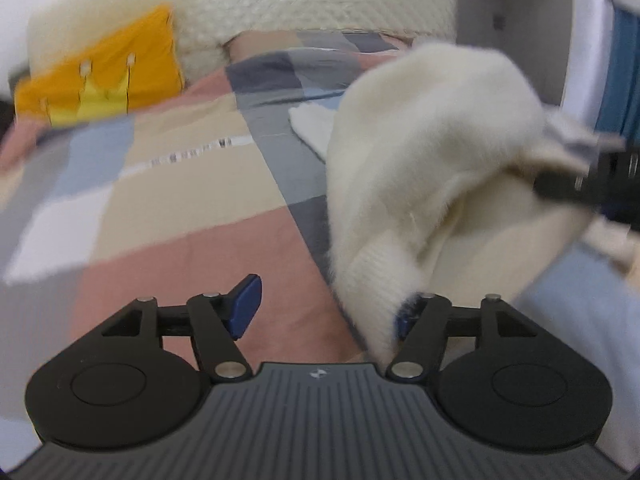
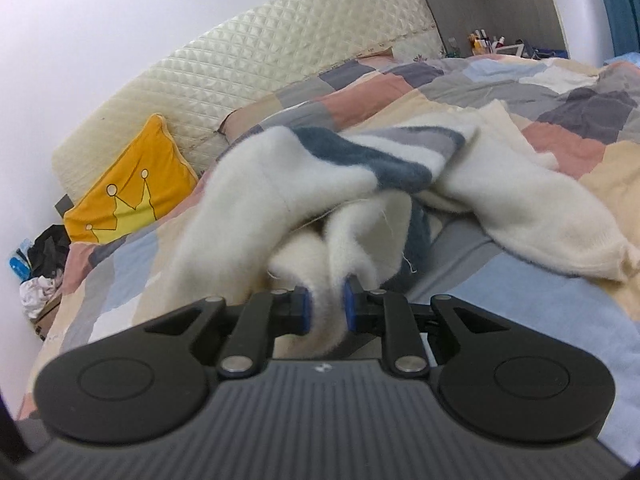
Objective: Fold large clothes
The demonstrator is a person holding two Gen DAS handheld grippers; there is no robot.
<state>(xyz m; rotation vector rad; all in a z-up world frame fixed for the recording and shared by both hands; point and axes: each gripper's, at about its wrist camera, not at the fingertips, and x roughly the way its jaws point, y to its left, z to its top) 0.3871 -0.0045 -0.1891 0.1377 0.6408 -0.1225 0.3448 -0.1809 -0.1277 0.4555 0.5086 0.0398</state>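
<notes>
A fluffy cream sweater (image 1: 432, 168) with blue and grey stripes hangs lifted over the patchwork bed. My left gripper (image 1: 324, 312) is open; its left pad (image 1: 246, 306) is bare and the sweater's ribbed hem drapes over the right pad. My right gripper (image 2: 327, 310) is shut on a bunched fold of the sweater (image 2: 280, 184), which spreads away over the quilt. The right gripper also shows in the left wrist view (image 1: 592, 180) at the right edge, holding the cloth up.
The patchwork quilt (image 1: 180, 208) covers the bed. A yellow crown cushion (image 1: 104, 76) leans on the quilted cream headboard (image 2: 260, 64). A folded white item (image 1: 314, 126) lies on the quilt. Clutter sits on the floor at the left (image 2: 40, 276).
</notes>
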